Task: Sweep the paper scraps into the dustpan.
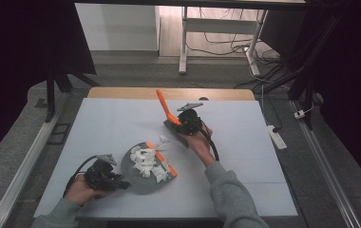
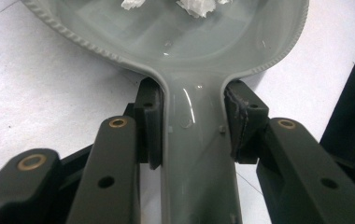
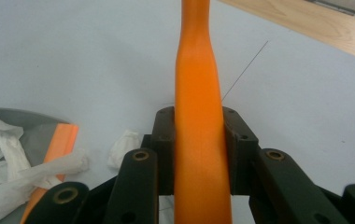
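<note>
The left gripper (image 2: pixel 192 126) pinches the smooth grey handle of a glossy, bead-rimmed dustpan (image 1: pixel 138 183) holding crumpled white paper scraps (image 1: pixel 145 160), near left. The right gripper (image 3: pixel 199 140) clamps a matte orange brush handle (image 3: pixel 198 84) angled up and far, wrist raised mid-table.

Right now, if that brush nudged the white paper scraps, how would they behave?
The paper scraps look crumpled and thin, so probably very light and floppy, sliding easily. One stray scrap lies outside the grey dustpan, suggesting they scatter readily. The orange brush looks stiff by comparison.
</note>
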The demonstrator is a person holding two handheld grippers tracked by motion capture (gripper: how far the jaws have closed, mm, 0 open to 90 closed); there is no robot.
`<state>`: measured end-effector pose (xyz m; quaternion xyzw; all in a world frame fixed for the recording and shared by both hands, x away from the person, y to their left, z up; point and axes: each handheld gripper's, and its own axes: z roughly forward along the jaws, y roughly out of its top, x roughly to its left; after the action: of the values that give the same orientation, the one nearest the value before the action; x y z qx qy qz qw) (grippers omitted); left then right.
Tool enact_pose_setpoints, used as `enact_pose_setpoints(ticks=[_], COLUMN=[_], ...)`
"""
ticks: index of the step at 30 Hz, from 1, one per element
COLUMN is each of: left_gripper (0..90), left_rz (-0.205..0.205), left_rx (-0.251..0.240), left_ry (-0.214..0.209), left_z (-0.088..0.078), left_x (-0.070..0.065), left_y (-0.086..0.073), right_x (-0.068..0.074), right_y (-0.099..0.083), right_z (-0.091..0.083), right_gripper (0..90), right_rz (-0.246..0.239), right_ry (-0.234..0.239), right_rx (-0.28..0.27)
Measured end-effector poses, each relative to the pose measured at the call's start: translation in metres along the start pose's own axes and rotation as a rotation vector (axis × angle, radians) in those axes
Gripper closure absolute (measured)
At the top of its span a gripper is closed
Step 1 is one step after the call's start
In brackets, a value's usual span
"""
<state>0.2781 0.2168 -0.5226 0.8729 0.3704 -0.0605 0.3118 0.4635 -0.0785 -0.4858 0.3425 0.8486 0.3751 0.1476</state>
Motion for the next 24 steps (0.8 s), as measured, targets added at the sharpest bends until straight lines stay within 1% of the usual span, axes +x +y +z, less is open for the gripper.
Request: enact_pose_setpoints(ticks=[3, 5, 7, 8, 11, 15, 18, 20, 22, 23, 24], left_gripper=[61.4, 61.4, 61.4, 61.4, 61.4, 61.4, 61.4, 61.4, 61.4, 61.4, 61.4], left_rz=[-0.002, -0.006, -0.009, -0.01, -0.012, -0.014, -0.016, -0.015, -0.014, -0.014, -0.016], left_rx=[0.004, 0.004, 0.002, 0.002, 0.003, 0.0, -0.005, -0.003, -0.002, -0.003, -0.003], left_ry=[0.0, 0.001, 0.002, 0.002, -0.002, -0.001, 0.0, 0.0, 0.001, 0.002, 0.002], left_z=[0.001, 0.001, 0.002, 0.002, 0.003, 0.004, 0.004, 0.005, 0.005, 0.005, 0.005], left_x=[0.0, 0.0, 0.0, 0.0, 0.001, 0.001, 0.001, 0.001, 0.001, 0.001, 0.001], left_y=[0.0, 0.001, 0.001, 0.001, 0.002, 0.003, 0.004, 0.004, 0.004, 0.004, 0.004], right_x=[0.007, 0.012, 0.017, 0.018, 0.025, 0.036, 0.048, 0.059, 0.068, 0.074, 0.078], right_y=[0.003, 0.003, 0.003, 0.003, 0.002, -0.001, -0.006, -0.011, -0.014, -0.014, -0.014], right_z=[0.003, 0.004, 0.004, 0.003, 0.001, -0.002, -0.006, -0.009, -0.013, -0.016, -0.02], right_gripper=[70.0, 70.0, 70.0, 70.0, 70.0, 70.0, 70.0, 70.0, 70.0, 70.0, 70.0], right_rz=[-0.009, -0.026, -0.028, -0.039, -0.039, -0.055, -0.056, -0.069, -0.099, -0.116, -0.118], right_ry=[0.021, 0.023, 0.033, 0.033, 0.064, 0.095, 0.133, 0.164, 0.181, 0.203, 0.237], right_rx=[0.026, 0.033, 0.042, 0.044, 0.042, 0.041, 0.037, 0.031, 0.03, 0.029, 0.024])
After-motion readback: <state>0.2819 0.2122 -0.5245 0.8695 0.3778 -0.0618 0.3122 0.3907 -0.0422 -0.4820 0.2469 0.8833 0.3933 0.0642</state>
